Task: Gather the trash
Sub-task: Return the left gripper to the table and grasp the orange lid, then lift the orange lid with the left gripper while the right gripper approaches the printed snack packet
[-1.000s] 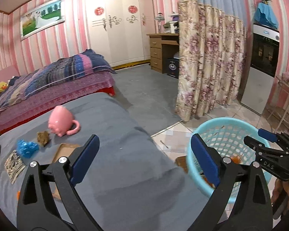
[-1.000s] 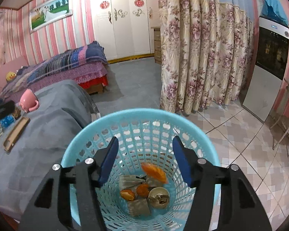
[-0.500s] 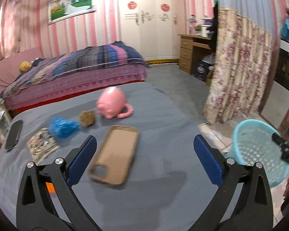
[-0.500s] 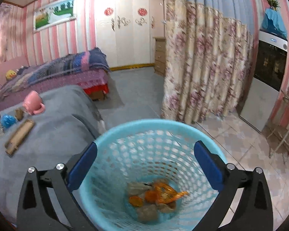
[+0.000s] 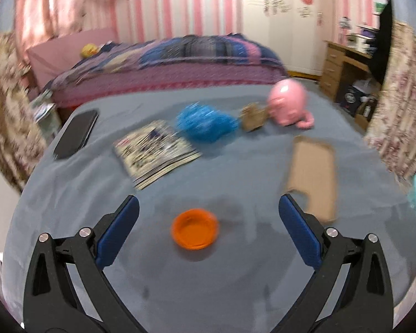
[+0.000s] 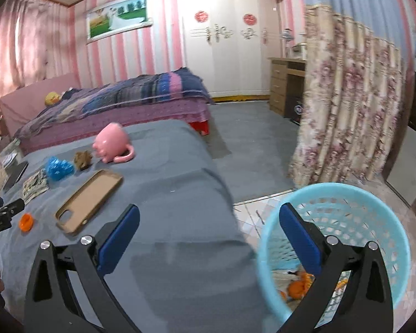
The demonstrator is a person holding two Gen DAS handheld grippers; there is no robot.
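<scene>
Room: pink-striped bedroom, with a grey-covered bed (image 5: 235, 277) in front serving as the work surface.
Left gripper (image 5: 208, 222): fingers spread wide with nothing between the pads; it hangs over the grey cover, with the orange cap (image 5: 194, 232) lying flat on the cover in the gap, untouched as far as the blur allows.
Right gripper (image 6: 208, 227): fingers spread wide and empty, straddling the bed edge and the near rim of the blue basket (image 6: 374, 194).
Further out on the bed: a blue crumpled wrapper (image 5: 205, 123) and a small brown scrap (image 5: 253, 116) lie beside a pink mug (image 5: 289, 102) on its side; a tan phone case (image 5: 313, 177), a booklet (image 5: 155, 152) and a dark phone (image 5: 75, 134) lie apart from them.
Done: the basket on the tiled floor beside the bed already holds several bits of rubbish, orange pieces among them.
Left: by my reading the cap, the wrapper and the scrap are trash not yet collected; the mug, case, booklet and phone look like keepers.
Change, left: a second ago it looked across the bed corner towards the basket; now it faces the items, cap centred.
Change, right: its jaws have just been opening, nothing between them; earlier it sat over the basket, now it points more towards the bed.
</scene>
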